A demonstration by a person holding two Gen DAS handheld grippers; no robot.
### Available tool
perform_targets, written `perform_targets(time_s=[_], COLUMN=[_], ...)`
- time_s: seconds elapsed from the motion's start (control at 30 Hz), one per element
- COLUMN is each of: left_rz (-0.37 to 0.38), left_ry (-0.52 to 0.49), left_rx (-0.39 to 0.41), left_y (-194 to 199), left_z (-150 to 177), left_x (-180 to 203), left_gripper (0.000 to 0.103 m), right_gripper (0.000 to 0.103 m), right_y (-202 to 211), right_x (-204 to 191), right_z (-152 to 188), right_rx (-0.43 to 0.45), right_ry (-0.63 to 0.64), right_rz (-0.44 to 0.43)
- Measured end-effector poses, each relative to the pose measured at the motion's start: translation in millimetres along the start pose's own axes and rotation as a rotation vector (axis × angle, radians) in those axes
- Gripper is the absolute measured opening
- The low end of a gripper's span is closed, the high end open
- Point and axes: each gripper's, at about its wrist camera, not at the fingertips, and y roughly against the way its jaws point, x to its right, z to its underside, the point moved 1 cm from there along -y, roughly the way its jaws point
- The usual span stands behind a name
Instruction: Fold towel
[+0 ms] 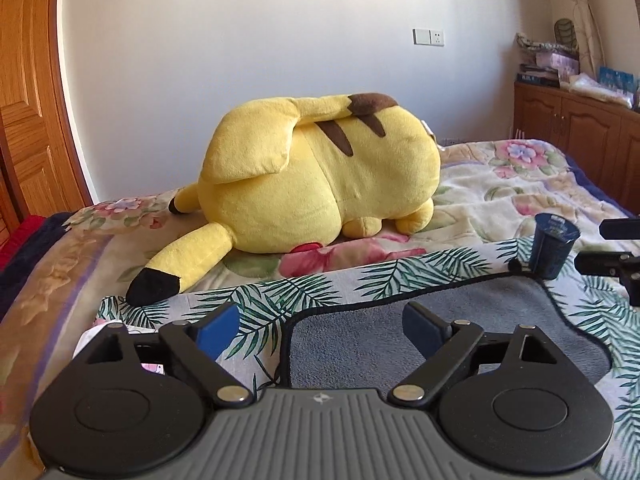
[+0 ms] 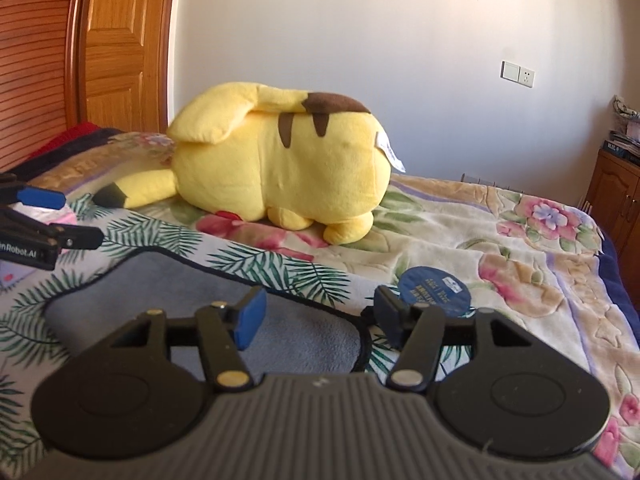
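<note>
A grey towel [image 1: 420,332] with a dark hem lies flat on a palm-leaf cloth [image 1: 328,284] on the bed; it also shows in the right wrist view [image 2: 200,292]. My left gripper [image 1: 320,332] is open and empty, hovering over the towel's left far corner. My right gripper [image 2: 320,316] is open and empty over the towel's right far corner. The left gripper shows at the left edge of the right wrist view [image 2: 48,216], and parts of the right gripper at the right edge of the left wrist view [image 1: 616,252].
A large yellow plush toy [image 1: 316,172] lies on the floral blanket [image 1: 500,184] just behind the cloth. A dark blue cup [image 1: 554,246] stands at the towel's far right corner, close to my right fingers [image 2: 434,290]. A wooden cabinet [image 1: 580,128] stands at the right.
</note>
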Motion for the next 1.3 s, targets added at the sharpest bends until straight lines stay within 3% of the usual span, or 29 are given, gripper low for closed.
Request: perform_targets(time_s=[0.07, 0.13, 0.27, 0.67, 1.3], left_rz=[0.001, 0.004, 0.021, 0.058, 0.054], left_ry=[0.003, 0.002, 0.007, -0.011, -0.021], left_rx=[0.007, 0.013, 0.022, 0.016, 0.047], left_y=[9, 17, 34, 73, 163], left_z=[-1, -2, 0, 6, 1], left_x=[1, 3, 6, 20, 23], left_gripper=[0.079, 0.083, 0.087, 0.087, 0.087], right_gripper=[0.075, 0.098, 0.103, 0.103, 0.103], right_y=[8, 17, 31, 62, 144], right_x=[-2, -3, -1, -8, -17], right_z=[-2, -3, -5, -8, -36], right_rx=[-0.001, 0.009, 0.023, -0.002, 0.080], right_ry=[0.000, -0.008, -0.038, -0.053, -0.061], right_rz=[0.008, 0.015, 0.010, 0.001, -0.008])
